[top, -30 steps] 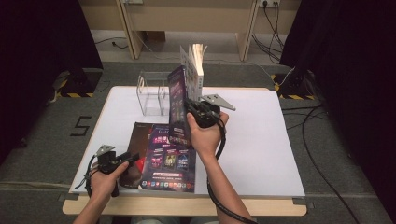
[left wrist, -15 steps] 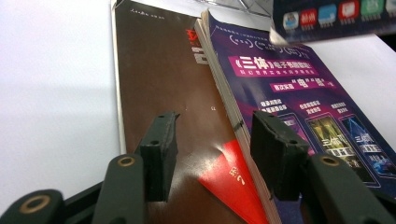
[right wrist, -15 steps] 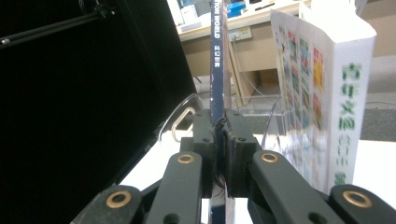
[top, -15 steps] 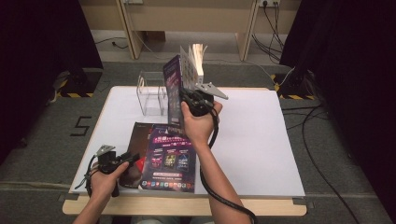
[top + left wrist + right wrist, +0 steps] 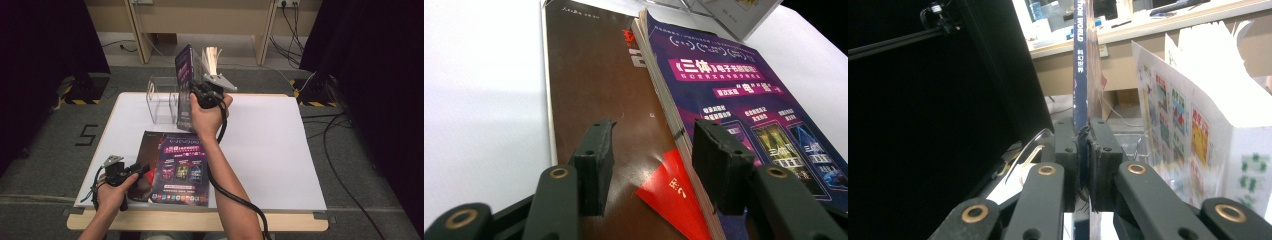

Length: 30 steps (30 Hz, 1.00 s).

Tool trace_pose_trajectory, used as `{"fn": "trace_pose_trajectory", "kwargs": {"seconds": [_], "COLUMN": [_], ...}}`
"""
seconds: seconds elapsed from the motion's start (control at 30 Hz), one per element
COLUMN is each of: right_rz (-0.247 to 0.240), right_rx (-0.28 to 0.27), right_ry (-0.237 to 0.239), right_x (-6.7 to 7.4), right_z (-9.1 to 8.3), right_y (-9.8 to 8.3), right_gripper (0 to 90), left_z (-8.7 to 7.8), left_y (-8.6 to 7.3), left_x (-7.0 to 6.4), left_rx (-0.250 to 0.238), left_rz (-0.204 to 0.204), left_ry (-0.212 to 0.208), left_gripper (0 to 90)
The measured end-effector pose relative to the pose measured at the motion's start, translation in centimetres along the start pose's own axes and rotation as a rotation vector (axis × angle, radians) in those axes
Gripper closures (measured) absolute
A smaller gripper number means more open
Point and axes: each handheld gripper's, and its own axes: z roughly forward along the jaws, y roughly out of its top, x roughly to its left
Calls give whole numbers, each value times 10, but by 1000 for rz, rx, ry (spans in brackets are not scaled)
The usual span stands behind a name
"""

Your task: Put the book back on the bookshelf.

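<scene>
My left gripper (image 5: 651, 165) rests with fingers apart over the brown magazine (image 5: 147, 165), gripping nothing; the purple magazine (image 5: 181, 170) overlaps it on the desk (image 5: 270, 150). Behind them, the clear rack (image 5: 161, 100) holds a pale booklet (image 5: 1198, 130). My right gripper (image 5: 1083, 150) pinches an upright magazine (image 5: 184, 85) beside that rack.

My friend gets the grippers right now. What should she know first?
Right gripper: shut on the spine of a purple magazine, held upright beside the clear rack.
Left gripper: open, low over the brown magazine, holding nothing.
A second purple magazine lies flat, overlapping the brown one. A pale booklet already stands by the rack.
Likely left: slot the held magazine in, then the two flat ones.
</scene>
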Motion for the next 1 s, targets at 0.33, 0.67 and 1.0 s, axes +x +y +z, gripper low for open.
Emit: {"fn": "trace_pose_trajectory", "kwargs": {"seconds": [0.33, 0.67, 1.0], "right_rz": [17, -1, -12], "right_rx": [17, 24, -4], "right_ry": [-20, -44, -60], "right_x": [-2, -1, -4], "right_z": [23, 39, 44], "right_y": [-7, -17, -25], "right_gripper": [852, 851, 851], "left_z": [1, 1, 2], "left_y": [-1, -1, -1], "left_x": [1, 1, 2], "left_rx": [4, 5, 8], "left_rz": [-2, -4, -2], "left_ry": [-3, -6, -8], "left_gripper": [504, 503, 503]}}
